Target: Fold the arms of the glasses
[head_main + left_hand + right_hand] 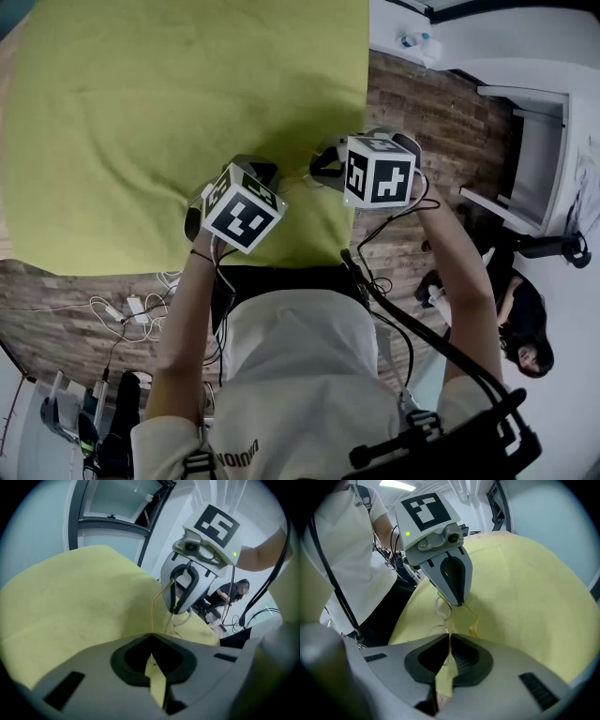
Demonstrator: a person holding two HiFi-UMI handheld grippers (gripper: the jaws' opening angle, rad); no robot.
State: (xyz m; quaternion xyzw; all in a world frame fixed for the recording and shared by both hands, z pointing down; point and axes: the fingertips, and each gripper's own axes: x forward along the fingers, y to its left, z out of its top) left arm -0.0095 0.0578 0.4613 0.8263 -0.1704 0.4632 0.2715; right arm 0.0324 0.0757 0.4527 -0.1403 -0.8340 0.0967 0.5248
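Note:
The glasses [444, 610] are thin gold wire with clear lenses, held low over the yellow-green cloth [169, 103] between both grippers. In the right gripper view one amber-tipped arm [472, 627] slopes down to the cloth. My left gripper [457, 603] is shut on the frame beside a lens. My right gripper [450, 641] is shut on a thin wire part of the glasses. In the left gripper view a gold wire [157, 606] runs from my left gripper [151, 654] up to my right gripper [176, 611]. The head view hides the glasses under the two marker cubes [242, 208].
The cloth's near edge [281, 253] lies just below the grippers, with wooden floor [422, 112] beyond it. Cables and a power strip [131, 309] lie on the floor at the left. A person [525, 328] sits low at the right near white furniture [534, 141].

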